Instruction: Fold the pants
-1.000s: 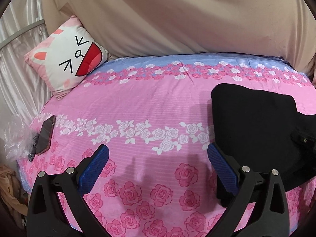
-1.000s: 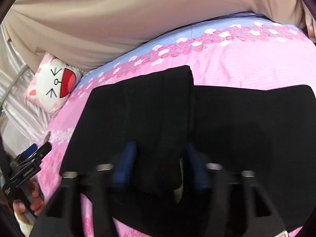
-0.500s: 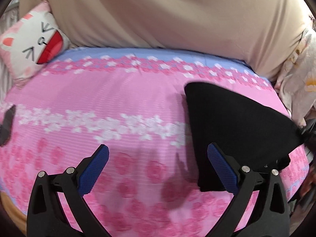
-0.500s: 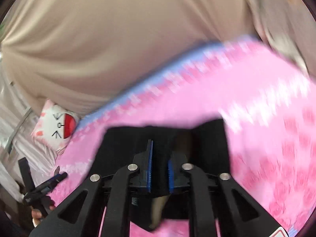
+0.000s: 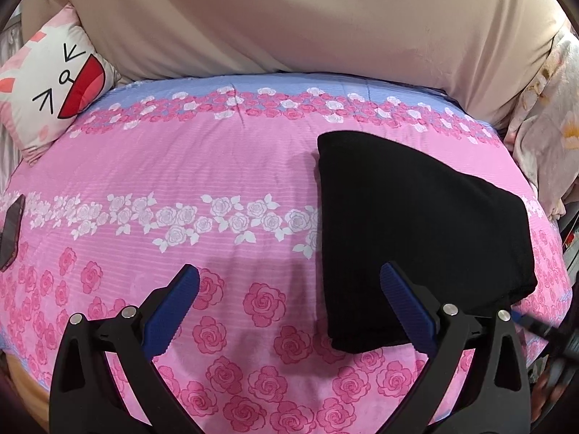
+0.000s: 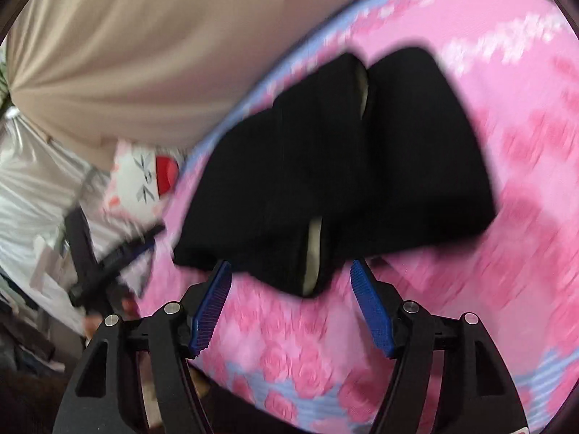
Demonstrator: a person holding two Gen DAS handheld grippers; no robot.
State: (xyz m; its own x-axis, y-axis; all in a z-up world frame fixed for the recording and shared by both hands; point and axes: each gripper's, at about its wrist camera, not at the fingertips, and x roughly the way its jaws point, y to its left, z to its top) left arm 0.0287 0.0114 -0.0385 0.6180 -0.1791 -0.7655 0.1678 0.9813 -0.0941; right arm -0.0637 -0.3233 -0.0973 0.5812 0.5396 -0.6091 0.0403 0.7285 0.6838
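We have the black knit pants [image 5: 416, 231] lying folded into a compact bundle on the pink rose-print bedspread [image 5: 217, 166], toward its right side — set clear of the cat-face pillow [image 5: 47, 83]. Our right gripper [image 6: 291, 302] is opening its fingers just short of the fabric, nothing between them; our left gripper [image 5: 289, 311] hovers spread wide over bare bedspread — holding nothing.

My right gripper [image 6: 289, 300], clamped on a fold of the black pants [image 6: 325, 166] a moment ago, is opening its jaws and pulling back, leaving them folded near the bed's [image 5: 217, 166] right edge.
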